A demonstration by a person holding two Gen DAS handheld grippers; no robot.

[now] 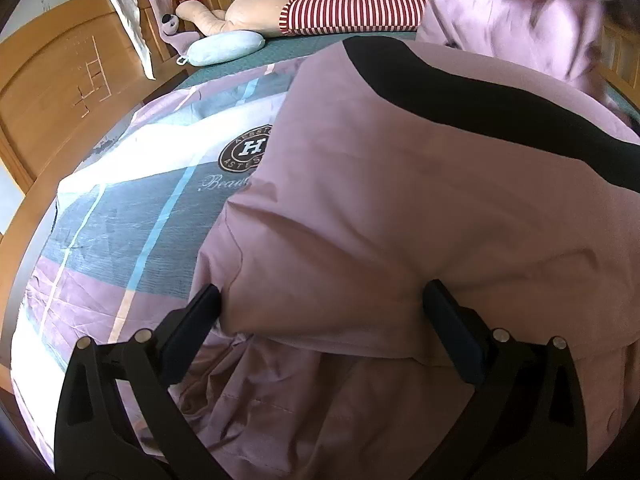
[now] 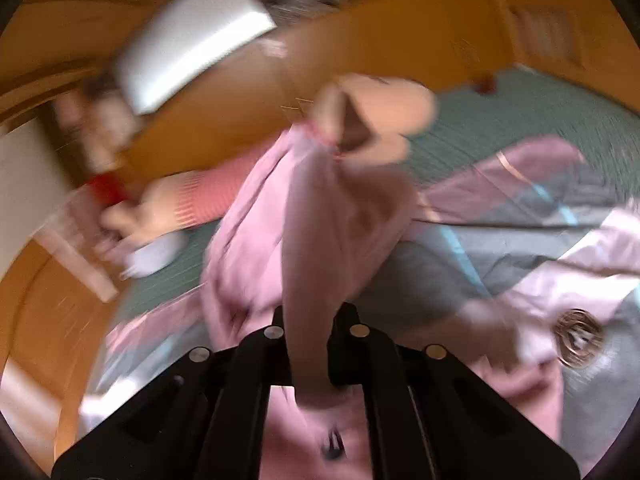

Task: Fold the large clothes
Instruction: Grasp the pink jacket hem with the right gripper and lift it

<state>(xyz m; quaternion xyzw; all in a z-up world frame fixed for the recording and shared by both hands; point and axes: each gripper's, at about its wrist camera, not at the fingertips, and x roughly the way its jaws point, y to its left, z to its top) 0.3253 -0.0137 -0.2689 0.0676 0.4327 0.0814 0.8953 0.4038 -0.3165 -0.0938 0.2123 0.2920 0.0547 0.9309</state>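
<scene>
A large pink jacket (image 1: 400, 208) with a curved black band across it lies spread on the bed (image 1: 304, 46), on top of a patterned quilt (image 1: 132, 216) of teal, lilac and white blocks with a round badge printed on it. The left gripper (image 1: 320, 320) sits low over the near edge of the jacket with its jaws spread wide; a puffed fold of pink cloth bulges up between the two fingers and touches both, but they are not pressed together on it. In the right wrist view, which is heavily blurred, the right gripper (image 2: 310, 332) has its jaws pressed close on a strip of the jacket (image 2: 320, 216), and the cloth runs up and away from the fingers in a long raised fold above the quilt (image 2: 520, 224). In the left view, that lifted part shows as a blurred pink mass at the upper right. At the far side of the bed lie a red-and-white striped bolster (image 1: 352, 12), a pale stuffed toy (image 1: 248, 8) and a light blue cushion (image 1: 226, 46), near the wooden headboard (image 1: 60, 80).
</scene>
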